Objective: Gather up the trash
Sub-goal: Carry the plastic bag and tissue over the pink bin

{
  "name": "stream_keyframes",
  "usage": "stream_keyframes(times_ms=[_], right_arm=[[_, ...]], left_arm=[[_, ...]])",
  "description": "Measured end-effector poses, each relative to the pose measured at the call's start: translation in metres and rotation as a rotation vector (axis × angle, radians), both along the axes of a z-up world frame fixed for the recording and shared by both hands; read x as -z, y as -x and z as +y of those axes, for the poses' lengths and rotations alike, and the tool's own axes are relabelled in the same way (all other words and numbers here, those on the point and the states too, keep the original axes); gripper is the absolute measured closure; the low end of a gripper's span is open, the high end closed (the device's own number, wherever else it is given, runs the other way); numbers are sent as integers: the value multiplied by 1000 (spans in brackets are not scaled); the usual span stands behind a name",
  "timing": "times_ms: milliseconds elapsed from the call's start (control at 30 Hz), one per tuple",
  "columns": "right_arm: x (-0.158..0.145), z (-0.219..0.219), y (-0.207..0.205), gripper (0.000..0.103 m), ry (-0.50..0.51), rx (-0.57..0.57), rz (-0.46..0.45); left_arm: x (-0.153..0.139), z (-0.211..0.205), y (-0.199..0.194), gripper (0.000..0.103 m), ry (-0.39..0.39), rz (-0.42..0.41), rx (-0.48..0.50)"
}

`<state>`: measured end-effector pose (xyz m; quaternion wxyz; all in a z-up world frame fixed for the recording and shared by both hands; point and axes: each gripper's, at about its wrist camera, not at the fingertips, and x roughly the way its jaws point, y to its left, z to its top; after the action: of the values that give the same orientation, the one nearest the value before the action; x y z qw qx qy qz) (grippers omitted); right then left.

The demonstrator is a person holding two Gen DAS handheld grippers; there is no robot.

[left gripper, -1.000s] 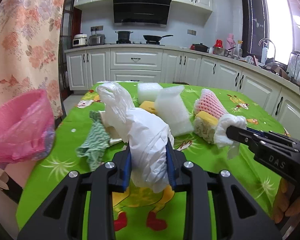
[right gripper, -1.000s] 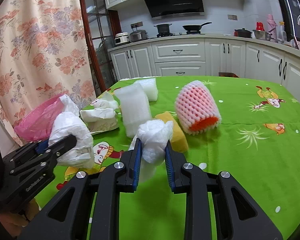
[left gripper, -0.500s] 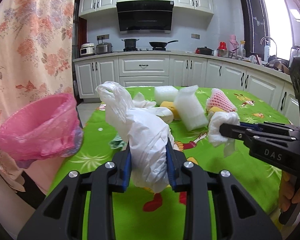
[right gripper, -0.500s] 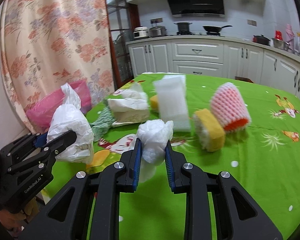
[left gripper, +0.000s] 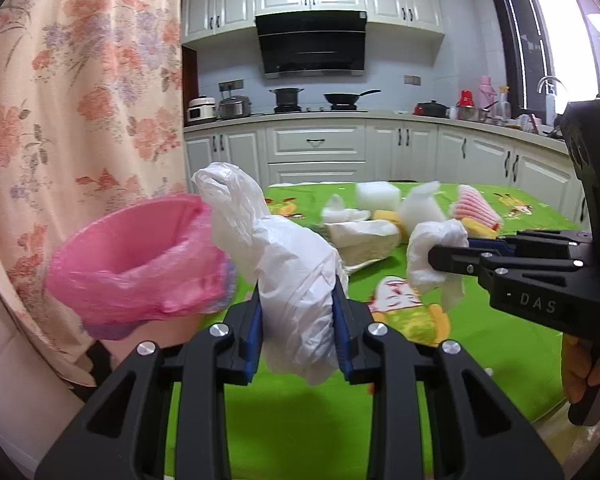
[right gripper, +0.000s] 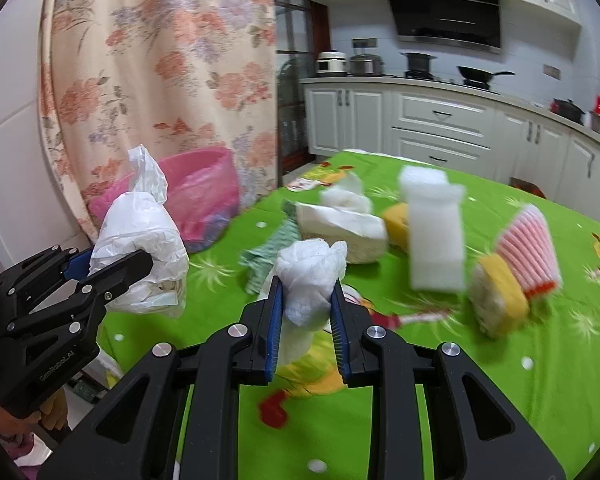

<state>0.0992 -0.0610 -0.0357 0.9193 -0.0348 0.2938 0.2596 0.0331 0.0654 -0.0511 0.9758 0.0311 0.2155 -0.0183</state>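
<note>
My left gripper (left gripper: 298, 330) is shut on a crumpled white plastic bag (left gripper: 288, 272) and holds it in the air beside a bin lined with a pink bag (left gripper: 140, 264), just right of its rim. The same bag (right gripper: 140, 256) and bin (right gripper: 196, 200) show in the right wrist view. My right gripper (right gripper: 306, 316) is shut on a small white wad of tissue (right gripper: 310, 276), held above the green table (right gripper: 460, 380). In the left wrist view it (left gripper: 436, 258) sits to the right, holding the wad (left gripper: 432, 252).
On the table lie a white foam block (right gripper: 434, 236), yellow sponges (right gripper: 500, 300), a pink foam net sleeve (right gripper: 528, 252), a white paper wedge (right gripper: 340, 228) and a green checked cloth (right gripper: 268, 260). A floral curtain (right gripper: 160, 80) hangs behind the bin. Kitchen cabinets (left gripper: 320, 148) stand beyond.
Both grippers have swung left toward the pink bin, still holding the bag and the wad. The bin now looms larger and closer to the left gripper.
</note>
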Motion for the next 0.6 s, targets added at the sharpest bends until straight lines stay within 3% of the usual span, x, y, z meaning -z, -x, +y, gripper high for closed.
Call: stream_keyframes(times_ms=[300, 600], right_arm=[[-17, 51, -1, 78, 26, -120, -47], [-34, 102, -22, 78, 2, -200, -33]], left_arm=[[-20, 44, 5, 73, 10, -38, -81], [-39, 94, -7, 73, 24, -30, -129]])
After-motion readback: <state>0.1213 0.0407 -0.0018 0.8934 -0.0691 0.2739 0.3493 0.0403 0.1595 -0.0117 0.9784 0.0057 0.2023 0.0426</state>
